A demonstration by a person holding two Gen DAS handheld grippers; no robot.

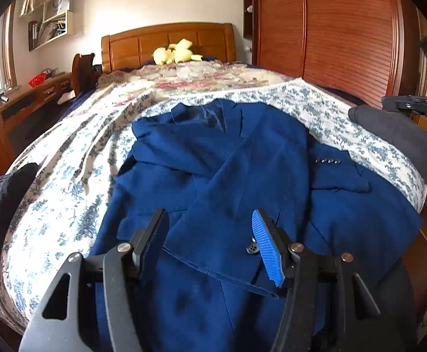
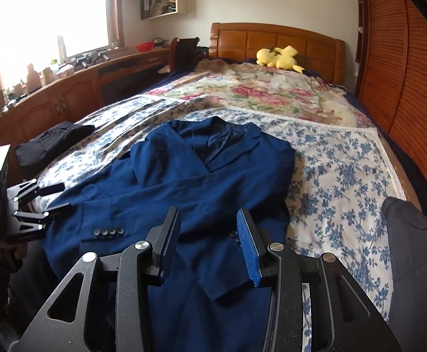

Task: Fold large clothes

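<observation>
A blue suit jacket lies face up on the bed, collar toward the headboard, both sleeves folded across its front. It also shows in the right wrist view. My left gripper is open and empty, hovering over the jacket's lower front near a button. It also appears at the left edge of the right wrist view. My right gripper is open and empty above the jacket's lower part. Part of it shows at the right edge of the left wrist view.
The bed has a blue floral sheet and a pink floral quilt. A yellow plush toy sits by the headboard. A black garment lies at the bed's left edge, a dark grey one at the right. A wooden wardrobe stands right, a desk left.
</observation>
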